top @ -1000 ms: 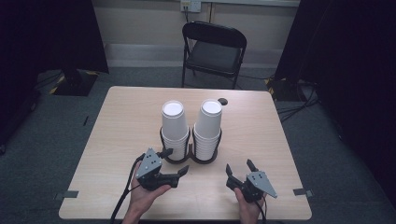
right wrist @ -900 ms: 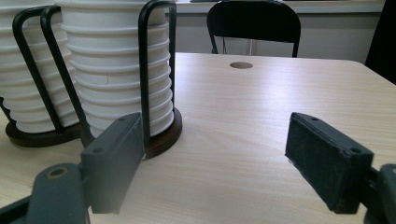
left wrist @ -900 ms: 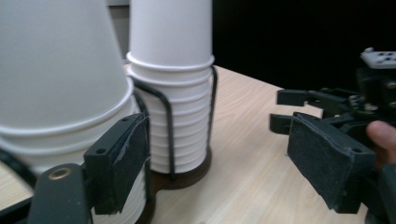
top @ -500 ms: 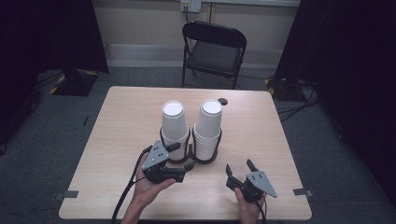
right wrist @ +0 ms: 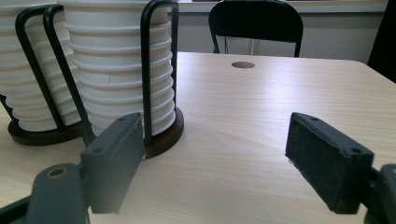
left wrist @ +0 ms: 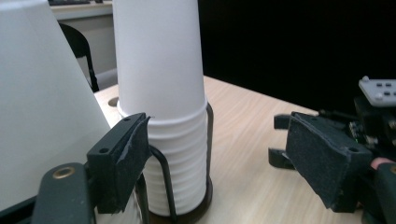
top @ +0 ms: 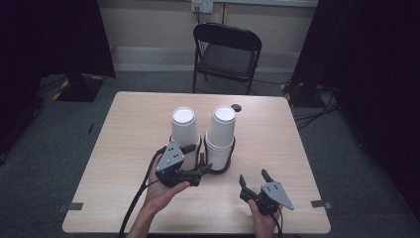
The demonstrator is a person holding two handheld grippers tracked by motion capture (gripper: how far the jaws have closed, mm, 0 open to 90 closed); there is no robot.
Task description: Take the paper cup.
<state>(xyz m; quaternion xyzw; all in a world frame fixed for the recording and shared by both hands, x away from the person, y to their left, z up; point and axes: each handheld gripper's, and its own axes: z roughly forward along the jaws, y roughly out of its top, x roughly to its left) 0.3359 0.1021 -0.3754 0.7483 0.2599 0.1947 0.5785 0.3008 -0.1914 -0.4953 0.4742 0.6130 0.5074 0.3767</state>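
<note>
Two tall stacks of white paper cups, left [top: 184, 131] and right [top: 221, 130], stand upside down in a black wire holder [top: 217, 168] at the middle of the wooden table [top: 124, 148]. My left gripper [top: 199, 157] is open at the holder's near side. In the left gripper view its left jaw sits between the two stacks, close against the right stack [left wrist: 161, 84]. Its right jaw stands well clear of the cups. My right gripper [top: 253, 176] rests open near the front edge, right of the holder, with bare table between its jaws [right wrist: 212, 158].
A black folding chair [top: 227, 52] stands behind the table. A small round hole [top: 236, 107] lies in the tabletop behind the right stack. A cable [top: 138, 198] trails from my left gripper off the front edge.
My left gripper has risen and moved forward and right, up against the cup holder. The right gripper and the cups have stayed where they were.
</note>
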